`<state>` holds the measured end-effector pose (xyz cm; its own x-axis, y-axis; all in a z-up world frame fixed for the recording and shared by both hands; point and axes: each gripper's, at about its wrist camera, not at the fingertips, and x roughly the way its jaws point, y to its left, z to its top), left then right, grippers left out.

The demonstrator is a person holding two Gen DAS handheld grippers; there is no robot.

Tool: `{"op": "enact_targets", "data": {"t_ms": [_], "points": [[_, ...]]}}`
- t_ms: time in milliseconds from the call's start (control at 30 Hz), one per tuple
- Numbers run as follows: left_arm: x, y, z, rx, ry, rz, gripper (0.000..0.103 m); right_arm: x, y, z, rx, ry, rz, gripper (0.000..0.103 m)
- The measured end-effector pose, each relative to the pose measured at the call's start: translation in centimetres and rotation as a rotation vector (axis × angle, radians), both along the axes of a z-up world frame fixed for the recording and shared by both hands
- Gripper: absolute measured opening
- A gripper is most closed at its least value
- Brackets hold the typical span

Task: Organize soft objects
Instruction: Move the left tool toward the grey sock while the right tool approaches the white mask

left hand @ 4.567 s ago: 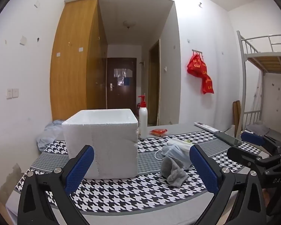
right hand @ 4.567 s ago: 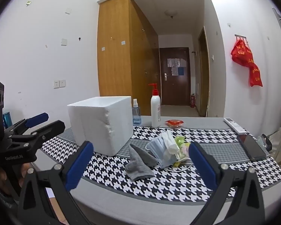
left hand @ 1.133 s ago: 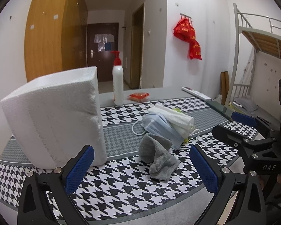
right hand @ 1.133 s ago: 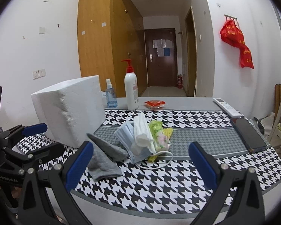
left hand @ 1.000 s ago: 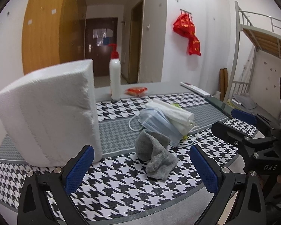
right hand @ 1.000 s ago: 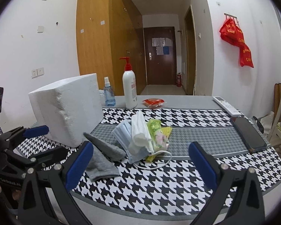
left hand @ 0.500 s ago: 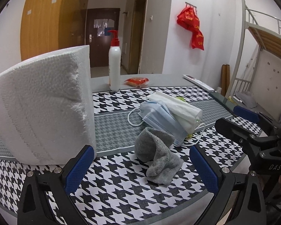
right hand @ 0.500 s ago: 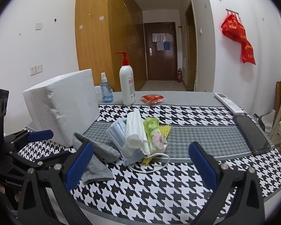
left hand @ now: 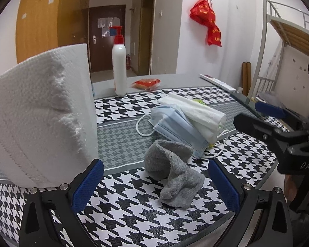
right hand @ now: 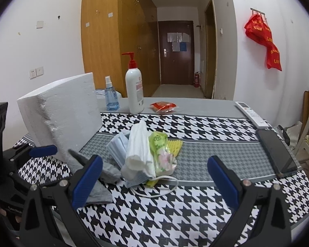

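A crumpled grey sock lies on the houndstooth table cloth, straight ahead between the fingers of my open left gripper. Behind the sock rests a blue face mask with a folded white cloth on top. In the right wrist view the white cloth, the mask and a green packet form one pile ahead of my open right gripper; the sock sits partly behind its left finger. A white foam box stands at the left.
A pump bottle, a small spray bottle and a red packet stand at the table's far side. A remote and a dark phone lie at the right edge. A bunk bed frame stands at the right.
Both grippers have moved closer to the table and lower; the sock and the pile look larger. Nothing was taken hold of, and both stay open.
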<state>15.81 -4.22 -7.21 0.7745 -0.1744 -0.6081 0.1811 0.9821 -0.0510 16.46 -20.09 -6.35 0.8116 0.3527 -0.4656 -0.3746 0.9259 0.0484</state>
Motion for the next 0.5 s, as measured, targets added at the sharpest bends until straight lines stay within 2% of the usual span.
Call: {"op": "enact_targets", "data": {"t_ms": [333,433,500], "points": [[0.6,0.7,-0.7,-0.003,0.032,0.025,0.101,1.9,1.3,-0.2,-0.012,0.044,0.064,0.103],[0.8,0.7,-0.8,-0.005,0.038,0.025,0.101,2.5,1.7,-0.3,-0.019,0.061,0.07,0.092],[0.9,0.7,-0.8,-0.01,0.038,0.022,0.101,2.9,2.0,-0.5,-0.031,0.072,0.073,0.081]]}}
